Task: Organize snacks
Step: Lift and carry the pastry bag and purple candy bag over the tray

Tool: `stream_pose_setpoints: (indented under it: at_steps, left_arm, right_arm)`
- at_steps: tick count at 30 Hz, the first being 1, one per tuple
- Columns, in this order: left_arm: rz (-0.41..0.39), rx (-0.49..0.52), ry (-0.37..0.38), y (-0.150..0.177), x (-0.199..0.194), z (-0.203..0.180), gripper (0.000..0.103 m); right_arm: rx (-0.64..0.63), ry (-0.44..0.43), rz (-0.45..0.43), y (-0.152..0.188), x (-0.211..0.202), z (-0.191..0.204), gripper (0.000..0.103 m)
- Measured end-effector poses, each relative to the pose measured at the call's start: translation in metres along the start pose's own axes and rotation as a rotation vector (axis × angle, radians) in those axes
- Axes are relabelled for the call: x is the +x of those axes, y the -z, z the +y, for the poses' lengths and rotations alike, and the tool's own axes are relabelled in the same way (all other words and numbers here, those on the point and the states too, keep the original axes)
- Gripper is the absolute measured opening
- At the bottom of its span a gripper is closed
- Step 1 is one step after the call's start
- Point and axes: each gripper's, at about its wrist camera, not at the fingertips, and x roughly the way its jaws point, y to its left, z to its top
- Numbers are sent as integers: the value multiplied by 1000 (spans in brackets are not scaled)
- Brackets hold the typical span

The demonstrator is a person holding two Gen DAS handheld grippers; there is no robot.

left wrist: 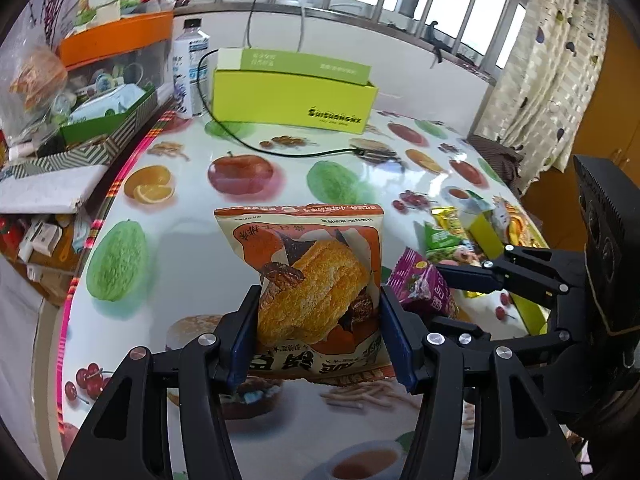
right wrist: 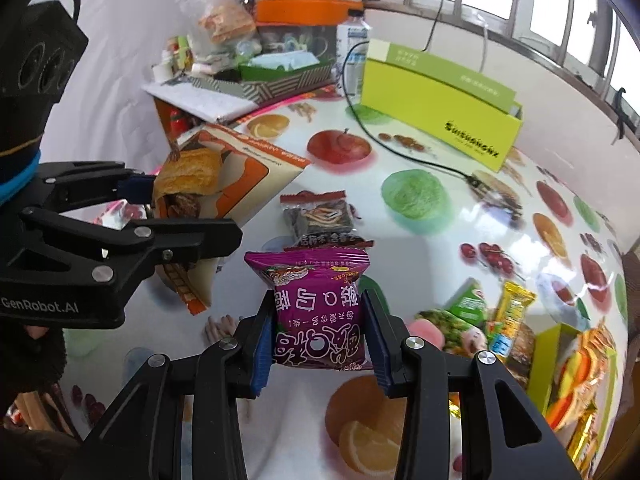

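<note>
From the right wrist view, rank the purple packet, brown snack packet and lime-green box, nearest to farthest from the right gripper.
1. Purple packet: between the right gripper's fingers.
2. Brown snack packet: on the table just beyond.
3. Lime-green box: far side, upper right.

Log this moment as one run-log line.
left gripper: shut on orange snack bag | right gripper: shut on purple snack packet | both off table | green box: beyond
</note>
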Motion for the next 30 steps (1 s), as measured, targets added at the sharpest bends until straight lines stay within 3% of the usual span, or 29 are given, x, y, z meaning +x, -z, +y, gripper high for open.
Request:
stream_pose_setpoints:
  at_steps: [30]
  left_arm:
    - [-66,201,136,-14,-22,-118,57]
  right_arm:
    - [176,176,-105,65,-106,-67,39]
